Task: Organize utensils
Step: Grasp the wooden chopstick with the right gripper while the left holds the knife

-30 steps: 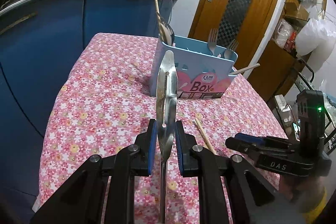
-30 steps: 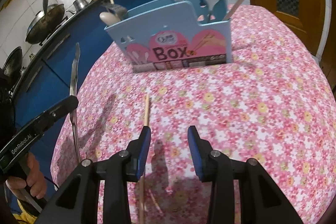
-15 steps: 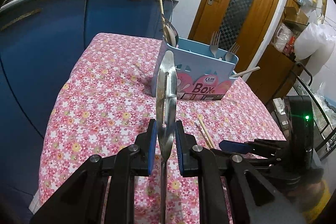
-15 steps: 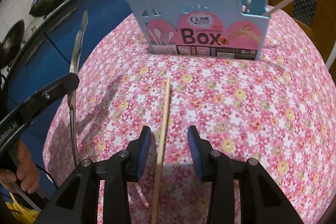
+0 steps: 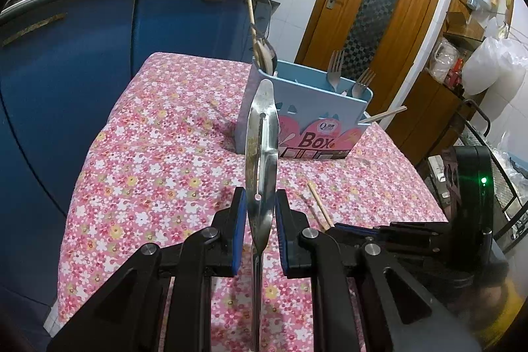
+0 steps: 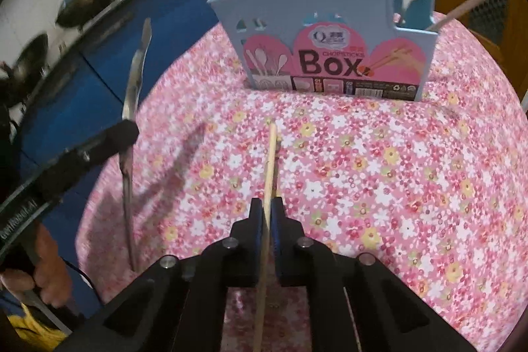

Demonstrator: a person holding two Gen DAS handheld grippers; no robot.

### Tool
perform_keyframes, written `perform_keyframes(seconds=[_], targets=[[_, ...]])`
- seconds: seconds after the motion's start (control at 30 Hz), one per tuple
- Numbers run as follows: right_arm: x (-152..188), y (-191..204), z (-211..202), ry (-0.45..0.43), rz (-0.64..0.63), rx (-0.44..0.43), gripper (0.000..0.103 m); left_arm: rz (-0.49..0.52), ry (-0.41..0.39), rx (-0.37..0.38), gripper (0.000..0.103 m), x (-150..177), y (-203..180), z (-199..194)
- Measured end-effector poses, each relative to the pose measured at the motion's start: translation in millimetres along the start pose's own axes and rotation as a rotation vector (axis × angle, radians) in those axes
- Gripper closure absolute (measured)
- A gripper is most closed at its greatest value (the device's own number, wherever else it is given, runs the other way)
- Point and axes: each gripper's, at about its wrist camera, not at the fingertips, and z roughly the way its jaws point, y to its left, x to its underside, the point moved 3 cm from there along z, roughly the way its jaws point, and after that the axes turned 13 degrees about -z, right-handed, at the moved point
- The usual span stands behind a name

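My left gripper (image 5: 260, 213) is shut on a steel spatula (image 5: 260, 137), held upright above the floral table; it also shows in the right wrist view (image 6: 132, 108). My right gripper (image 6: 267, 213) is shut on a wooden chopstick (image 6: 270, 160) that points toward the blue utensil box (image 6: 330, 55). The box (image 5: 313, 121) stands in the middle of the table and holds forks (image 5: 335, 68), spoons (image 5: 264, 51) and a chopstick (image 5: 382, 114). In the left wrist view the chopstick (image 5: 318, 203) sticks out of the right gripper (image 5: 349, 225).
The table has a pink floral cloth (image 6: 396, 187). Blue cabinets (image 5: 66, 55) with pots on the counter stand to the left. A wooden door (image 5: 373, 5) and shelves with bags are at the back right.
My right gripper has closed on the chopstick, which lay on the cloth between its open fingers before. The left gripper keeps holding the spatula, almost still.
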Motion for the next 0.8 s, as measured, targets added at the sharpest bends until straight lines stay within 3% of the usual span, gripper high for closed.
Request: perform_keyframes(seconds=[0.47,0.73,0.77,0.8], targets=[[-14.5,-17.6,-60.2,-0.268,0.057,0.040,0.097,0.027,-0.052,0.053,0.087,-8.1,-24.2,-8.1],[-29.6,-34.0,-85.6,-0.363,0.074,0.071,0.097,0.043,-0.090,0.079,0.088,-23.9,-38.6,-10.7],[-31.8,-35.1,-88.3,-0.373,0.074,0.077,0.097,0.046,-0.097,0.082,0.088,-27.5,-41.4,-10.3],[-33.7,-36.6,-90.4,-0.385,0.072,0.083,0.097,0.046,-0.103,0.084,0.098,-29.9,-43.3,-10.8]])
